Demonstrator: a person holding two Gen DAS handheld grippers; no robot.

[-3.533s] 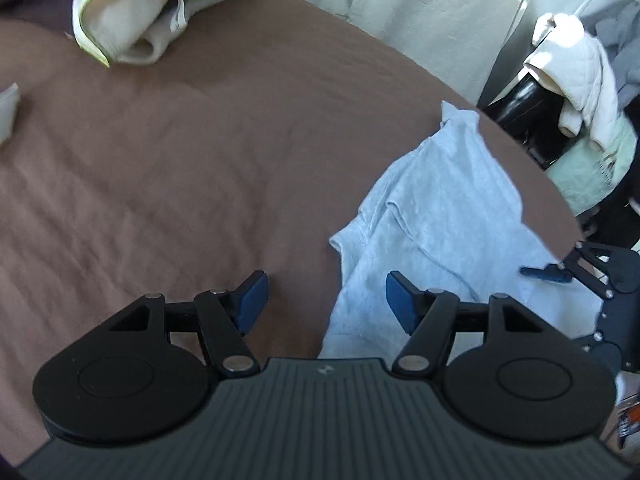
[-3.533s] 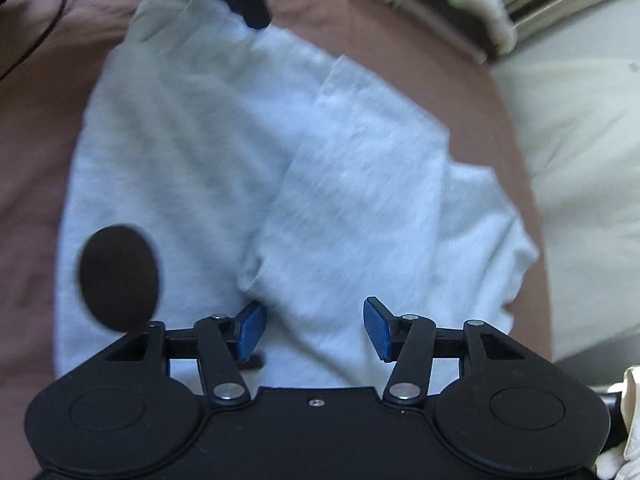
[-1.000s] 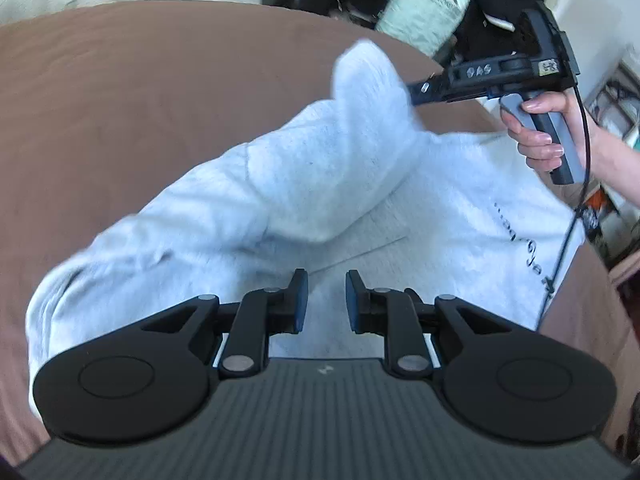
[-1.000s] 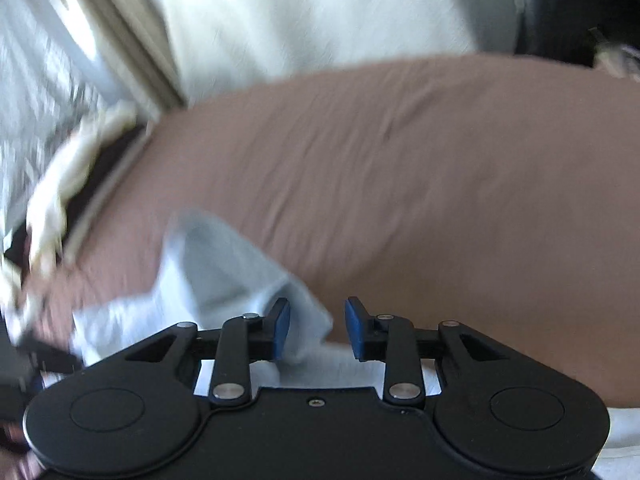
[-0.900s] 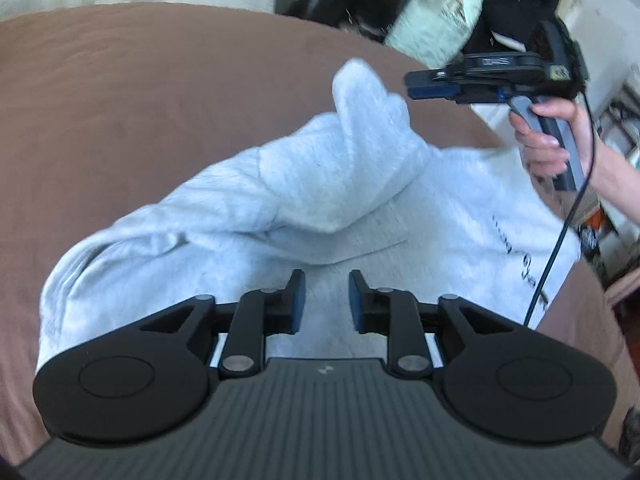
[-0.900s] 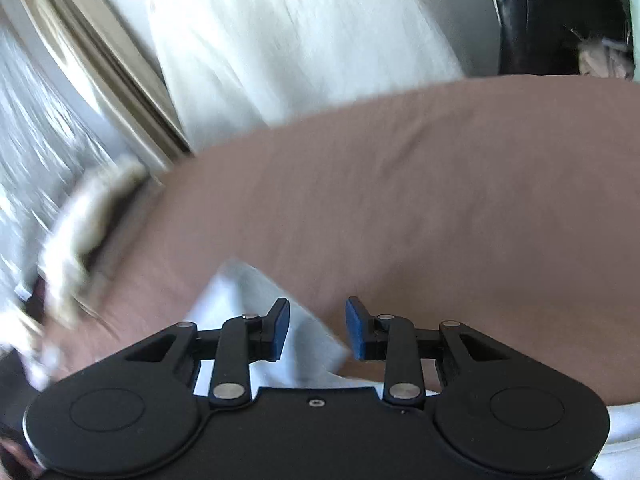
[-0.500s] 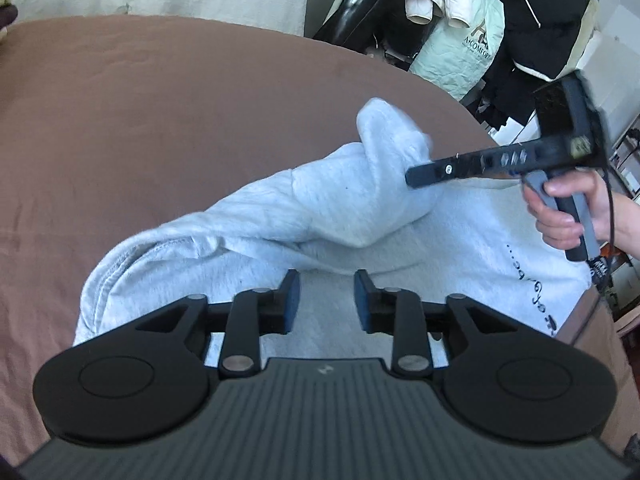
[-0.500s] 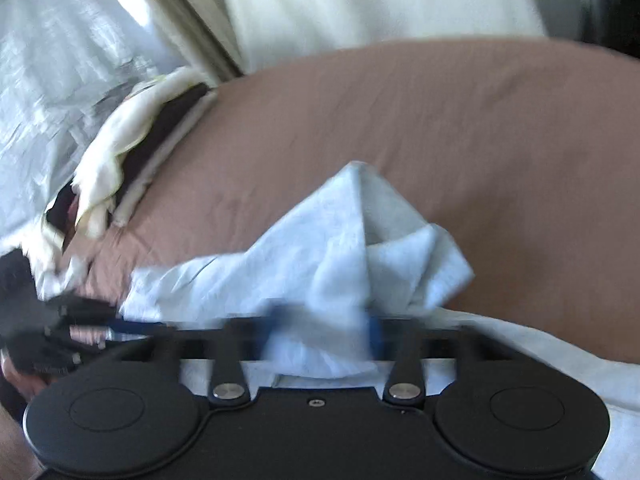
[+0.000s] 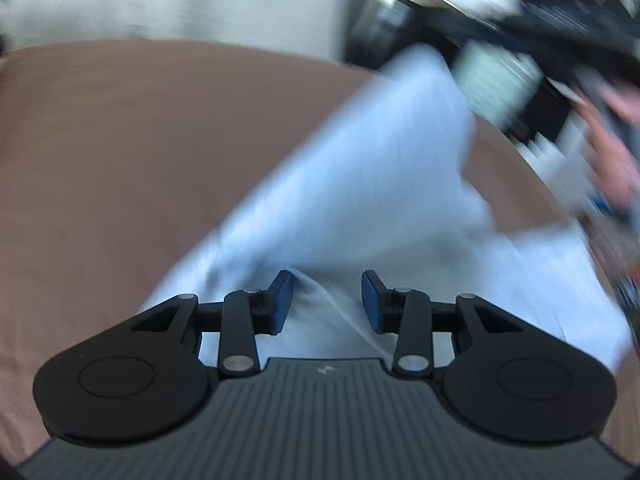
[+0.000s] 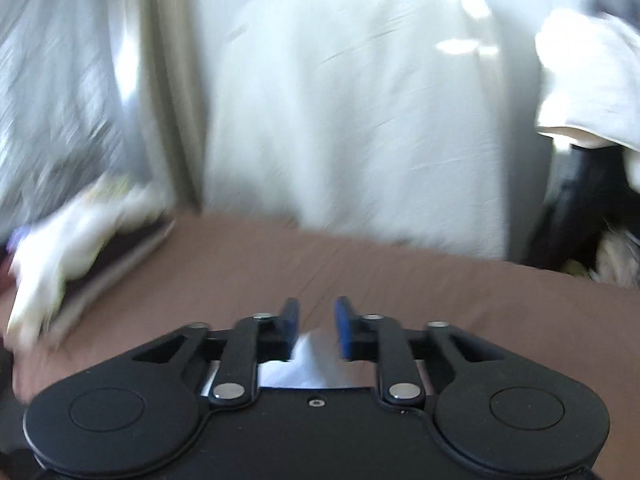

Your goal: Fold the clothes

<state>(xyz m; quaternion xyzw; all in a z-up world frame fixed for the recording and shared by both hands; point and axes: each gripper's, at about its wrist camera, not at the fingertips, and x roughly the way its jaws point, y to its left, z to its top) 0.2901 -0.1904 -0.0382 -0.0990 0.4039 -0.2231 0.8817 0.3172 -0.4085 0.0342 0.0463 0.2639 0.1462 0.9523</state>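
Left tongs (image 9: 326,300): we saw them spread, just widened, over the shirt (image 9: 360,184), pinching nothing.
Right tongs (image 10: 317,326): we found them parted, just reopened, empty.
Shirt: it lay rumpled on the brown bed (image 9: 120,128).

— How did the two views look?

— Both were lit by soft daylight, bright and cool, with no hard shadows. Both were smeared by motion. In the left view the pale garment (image 9: 360,184) streaked diagonally, and the hand (image 9: 616,148) at the right edge was a pink blur.

— And the right view?

— The curtain (image 10: 360,100) was washed out, with small glare patches near the top right. The pile (image 10: 72,240) at the left was smeared. The brown cover (image 10: 440,288) bowed with the fisheye. Only the black gripper bodies stayed sharp.
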